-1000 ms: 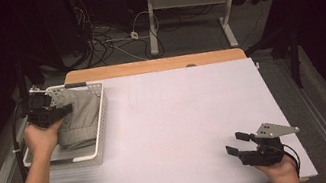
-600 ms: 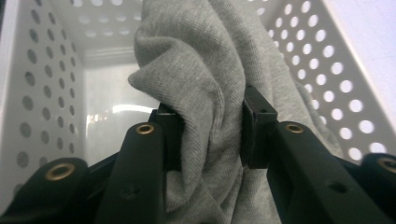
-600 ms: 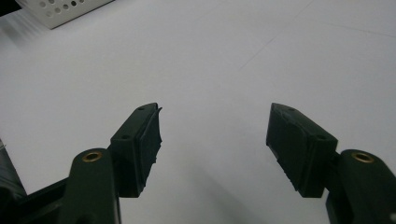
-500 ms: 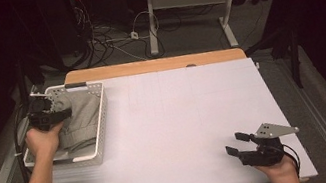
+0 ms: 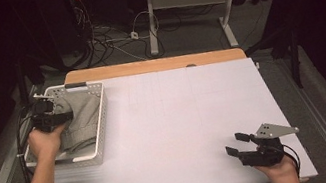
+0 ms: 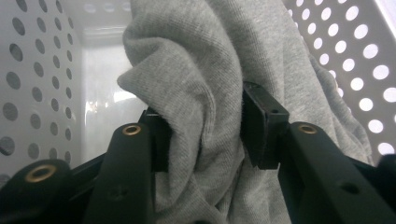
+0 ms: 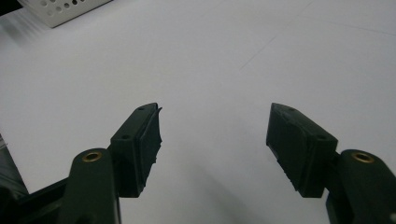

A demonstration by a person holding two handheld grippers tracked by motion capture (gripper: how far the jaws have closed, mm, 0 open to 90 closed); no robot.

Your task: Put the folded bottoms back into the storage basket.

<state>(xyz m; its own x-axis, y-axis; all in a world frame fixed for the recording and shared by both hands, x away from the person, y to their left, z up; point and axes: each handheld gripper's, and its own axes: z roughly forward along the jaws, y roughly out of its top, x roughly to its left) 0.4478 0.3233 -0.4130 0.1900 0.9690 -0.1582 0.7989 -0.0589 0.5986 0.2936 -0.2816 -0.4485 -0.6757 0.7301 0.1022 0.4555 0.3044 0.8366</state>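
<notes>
Surface: a white table (image 5: 178, 134) fills the middle of the high view, with a wooden edge at its far side.
Room: dark, with cables on the floor at upper centre.
Basket: a white perforated basket (image 5: 99, 118) at left holds the grey cloth (image 5: 80, 121).
Left gripper (image 6: 205, 126): its jaws have just been opening, with a cloth fold between the pads (seen close in its own view).
Right gripper (image 5: 236, 143): spread, nothing between, at lower right.

- A white perforated plastic basket (image 5: 99, 128) is set at the left edge of the white surface (image 5: 181, 118).
- A grey knit cloth (image 5: 82, 118) is laid in it.
</notes>
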